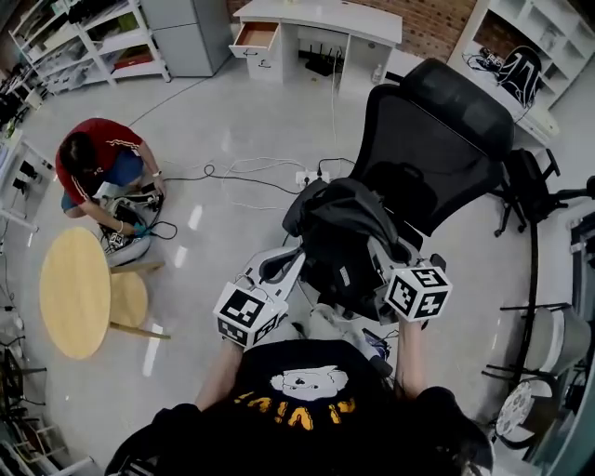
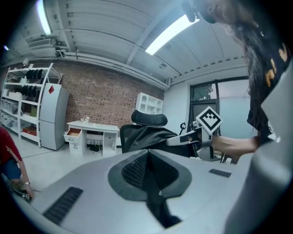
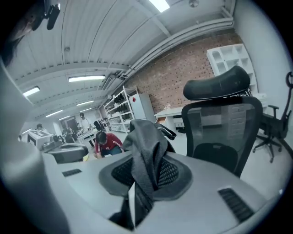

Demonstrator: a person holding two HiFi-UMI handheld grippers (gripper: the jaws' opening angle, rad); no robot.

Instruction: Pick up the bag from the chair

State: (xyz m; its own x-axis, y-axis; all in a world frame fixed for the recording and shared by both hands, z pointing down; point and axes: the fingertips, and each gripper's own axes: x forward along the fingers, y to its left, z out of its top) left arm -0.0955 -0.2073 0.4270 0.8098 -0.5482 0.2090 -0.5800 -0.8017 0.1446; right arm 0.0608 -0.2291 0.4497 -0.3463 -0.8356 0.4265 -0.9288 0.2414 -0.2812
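A dark grey bag [image 1: 339,228] hangs in front of the black mesh office chair [image 1: 437,130], above its seat, held between both grippers. My left gripper [image 1: 294,257] is at the bag's left side. In the left gripper view its jaws [image 2: 147,153] are shut, with a thin black strap [image 2: 155,201] running down between the pads. My right gripper [image 1: 376,249] is at the bag's right side. It is shut on a fold of the bag's grey fabric [image 3: 144,137], which rises above the pads [image 3: 170,172]. The chair [image 3: 224,119] stands just behind.
A person in a red top [image 1: 98,167] crouches on the floor at the left beside a round wooden table [image 1: 74,293]. Cables [image 1: 251,177] lie on the floor before a white desk [image 1: 316,28]. Another black chair [image 1: 539,186] and shelves stand at the right.
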